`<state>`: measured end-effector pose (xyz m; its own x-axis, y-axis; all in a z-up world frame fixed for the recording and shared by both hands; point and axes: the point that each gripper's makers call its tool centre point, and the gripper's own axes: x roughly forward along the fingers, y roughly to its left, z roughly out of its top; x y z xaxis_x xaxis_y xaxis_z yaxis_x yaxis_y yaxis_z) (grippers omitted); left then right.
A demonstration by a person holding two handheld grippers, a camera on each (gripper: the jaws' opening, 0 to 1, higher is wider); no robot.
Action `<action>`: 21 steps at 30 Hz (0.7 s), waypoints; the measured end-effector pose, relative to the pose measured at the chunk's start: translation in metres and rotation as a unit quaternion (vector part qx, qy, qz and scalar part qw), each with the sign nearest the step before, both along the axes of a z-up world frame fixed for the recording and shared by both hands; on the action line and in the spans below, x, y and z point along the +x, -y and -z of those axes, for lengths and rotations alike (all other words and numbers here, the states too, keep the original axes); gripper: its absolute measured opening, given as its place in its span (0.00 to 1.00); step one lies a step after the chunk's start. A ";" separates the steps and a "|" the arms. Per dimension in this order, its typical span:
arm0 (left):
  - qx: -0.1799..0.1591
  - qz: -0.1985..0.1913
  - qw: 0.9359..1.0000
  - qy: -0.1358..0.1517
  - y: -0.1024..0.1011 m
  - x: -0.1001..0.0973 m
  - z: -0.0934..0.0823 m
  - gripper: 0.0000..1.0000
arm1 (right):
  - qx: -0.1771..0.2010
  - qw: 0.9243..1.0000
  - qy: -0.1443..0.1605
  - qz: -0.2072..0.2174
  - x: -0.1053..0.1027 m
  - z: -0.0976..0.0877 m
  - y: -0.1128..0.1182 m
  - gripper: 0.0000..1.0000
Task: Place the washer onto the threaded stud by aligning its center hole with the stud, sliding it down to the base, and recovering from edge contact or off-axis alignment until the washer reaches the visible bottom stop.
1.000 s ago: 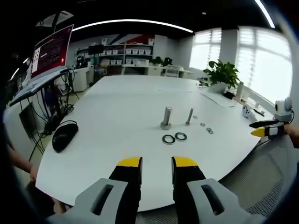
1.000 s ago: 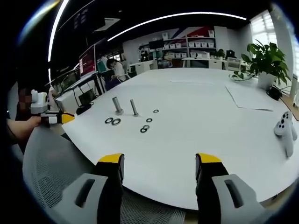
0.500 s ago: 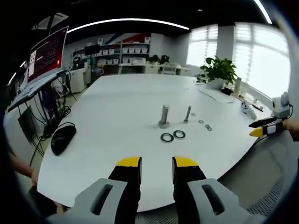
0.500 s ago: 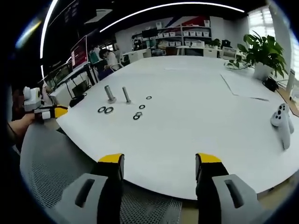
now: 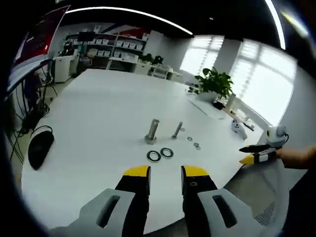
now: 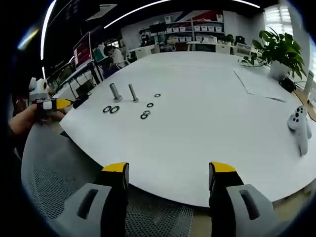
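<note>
My two handheld grippers, grey, black and yellow.
My left gripper [image 5: 165,173] and right gripper [image 6: 169,170] match: pale grey slotted housings, black fingers [image 5: 137,197] capped by yellow tips. A bare hand [image 6: 19,123] grips one.

Since a second ago the left gripper [image 5: 165,174] has swung right and tilted over the worktop [image 5: 98,113], while the right gripper [image 6: 168,170] has drawn back slightly from its edge.

White table [image 5: 89,113] bears studs [image 5: 152,132], washers [image 5: 160,154], mouse [image 5: 39,147].
</note>
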<state>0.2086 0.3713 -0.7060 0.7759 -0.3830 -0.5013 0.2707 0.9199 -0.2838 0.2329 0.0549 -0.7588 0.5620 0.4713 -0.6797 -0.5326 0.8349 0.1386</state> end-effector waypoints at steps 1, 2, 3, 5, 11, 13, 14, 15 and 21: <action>0.007 0.013 1.000 -0.002 0.002 0.006 0.003 0.20 | 0.003 1.000 0.000 0.005 0.000 0.000 0.001 0.68; 0.009 0.023 1.000 -0.006 0.004 0.009 0.005 0.18 | 0.004 1.000 -0.001 0.008 0.000 0.000 0.002 0.68; 0.017 0.037 0.999 -0.011 0.006 0.011 0.008 0.16 | 0.003 1.000 -0.004 0.010 0.000 0.001 0.002 0.68; 0.059 0.069 0.996 -0.015 0.007 0.020 0.015 0.12 | 0.002 1.000 -0.008 0.010 -0.001 0.001 0.003 0.68; 0.159 0.192 0.968 -0.035 0.021 0.034 0.039 0.15 | -0.006 1.000 -0.021 0.016 -0.003 0.006 0.006 0.68; 0.191 0.230 0.953 -0.045 0.025 0.035 0.048 0.17 | -0.007 1.000 -0.022 0.020 -0.003 0.006 0.007 0.68; 0.199 0.241 0.949 -0.049 0.027 0.036 0.051 0.18 | -0.008 1.000 -0.023 0.020 -0.003 0.006 0.007 0.68; 0.203 0.249 0.946 -0.052 0.027 0.039 0.055 0.19 | -0.007 1.000 -0.024 0.019 -0.004 0.006 0.006 0.68; 0.204 0.271 0.938 -0.063 0.034 0.054 0.063 0.28 | -0.003 0.999 -0.018 0.026 -0.002 0.004 0.008 0.68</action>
<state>0.2622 0.3375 -0.7691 0.4476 -0.4606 -0.7665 0.7189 0.6951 0.0022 0.2312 0.0470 -0.7632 0.5610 0.4374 -0.7028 -0.4824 0.8627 0.1519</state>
